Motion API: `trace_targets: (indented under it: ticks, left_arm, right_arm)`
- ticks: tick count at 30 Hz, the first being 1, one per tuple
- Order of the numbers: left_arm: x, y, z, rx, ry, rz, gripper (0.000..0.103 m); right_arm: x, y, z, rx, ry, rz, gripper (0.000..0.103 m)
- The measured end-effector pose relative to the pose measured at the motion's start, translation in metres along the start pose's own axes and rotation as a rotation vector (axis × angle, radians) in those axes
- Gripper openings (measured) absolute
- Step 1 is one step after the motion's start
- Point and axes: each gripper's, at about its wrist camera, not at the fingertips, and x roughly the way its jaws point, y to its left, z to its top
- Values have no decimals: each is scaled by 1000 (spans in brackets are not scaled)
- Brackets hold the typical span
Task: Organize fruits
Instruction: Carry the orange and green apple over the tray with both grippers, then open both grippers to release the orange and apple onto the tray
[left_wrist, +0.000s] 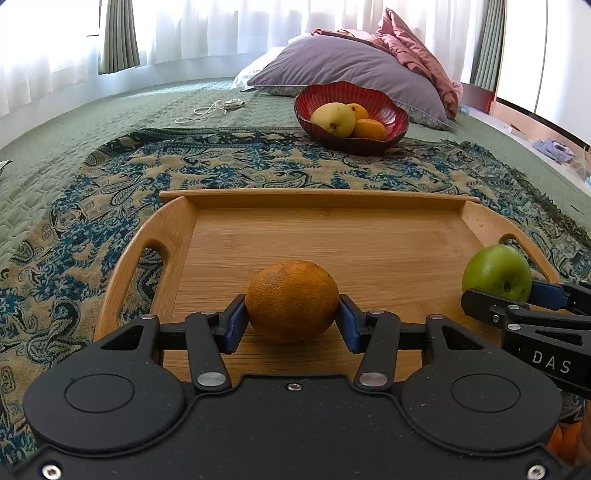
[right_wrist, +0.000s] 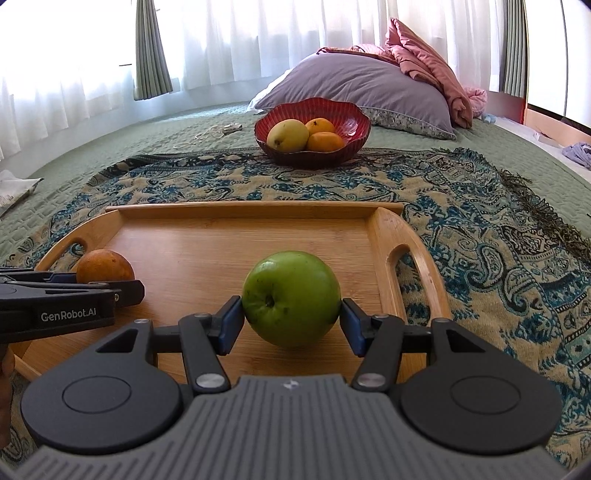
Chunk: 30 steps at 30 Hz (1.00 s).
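Over the wooden tray (left_wrist: 325, 236), my left gripper (left_wrist: 291, 317) squeezes the orange (left_wrist: 291, 301) and my right gripper (right_wrist: 291, 317) squeezes the green apple (right_wrist: 291, 302), and these round fruits could slip out.

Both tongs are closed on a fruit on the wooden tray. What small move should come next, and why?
Probably lift both fruits off the tray. The left tongs already clamp the orange and the right tongs the green apple, and the red bowl beyond the tray, holding three fruits, seems to have room.
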Motion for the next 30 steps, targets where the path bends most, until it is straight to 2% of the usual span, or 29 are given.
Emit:
trace_targets:
  ticks: [10, 12, 14, 16, 23, 30]
  left_arm:
    - [-1, 2, 2, -1, 5, 3, 50]
    - [-4, 1, 1, 14, -10, 12, 54]
    - [-7, 0, 1, 26, -20, 15, 63]
    - [-10, 0, 0, 31, -21, 15, 66]
    - [-22, 6, -7, 2, -24, -1, 78]
    - [-33, 10, -20, -4, -21, 1, 85]
  right_arm:
    - [-1, 2, -1, -9, 1, -5, 63]
    - [-2, 3, -1, -14, 4, -5, 64]
    - [-3, 3, -2, -23, 3, -2, 68]
    - [-5, 4, -2, -30, 1, 0, 73]
    - [-16, 7, -4, -66, -28, 1, 77]
    - [-28, 6, -13, -79, -42, 4, 80]
